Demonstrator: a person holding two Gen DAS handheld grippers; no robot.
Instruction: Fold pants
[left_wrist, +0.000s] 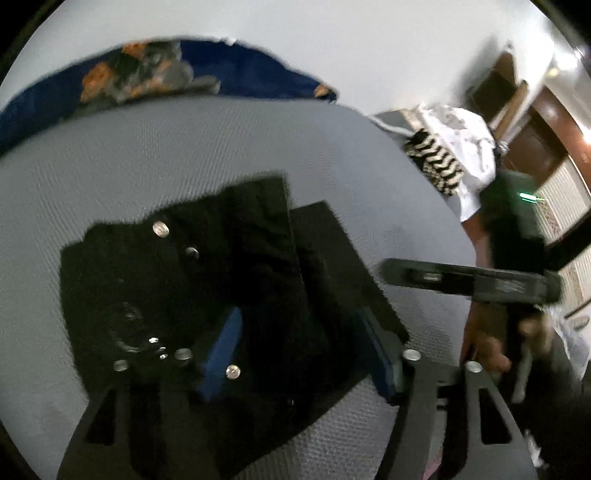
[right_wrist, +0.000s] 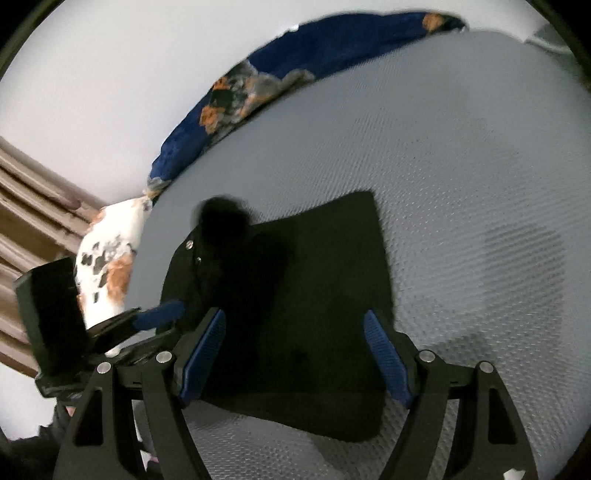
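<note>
Closest to the lens in the right wrist view, the right gripper sits with its blue-padded jaws spread wide, nothing pinched, hanging over the near part of the black pants. Those pants are folded into a compact, roughly rectangular bundle lying flat on the grey textured mattress, with a couple of silver buttons showing at the left edge. Same deal in the left wrist view: the left gripper is wide apart too, holding nothing, over the pants. Off to the right there's the other tool, a bit blurred. Farther back, a navy blanket with orange and grey patches lies along the far edge against a white wall. Can't make out any readable brand or writing anywhere.
</note>
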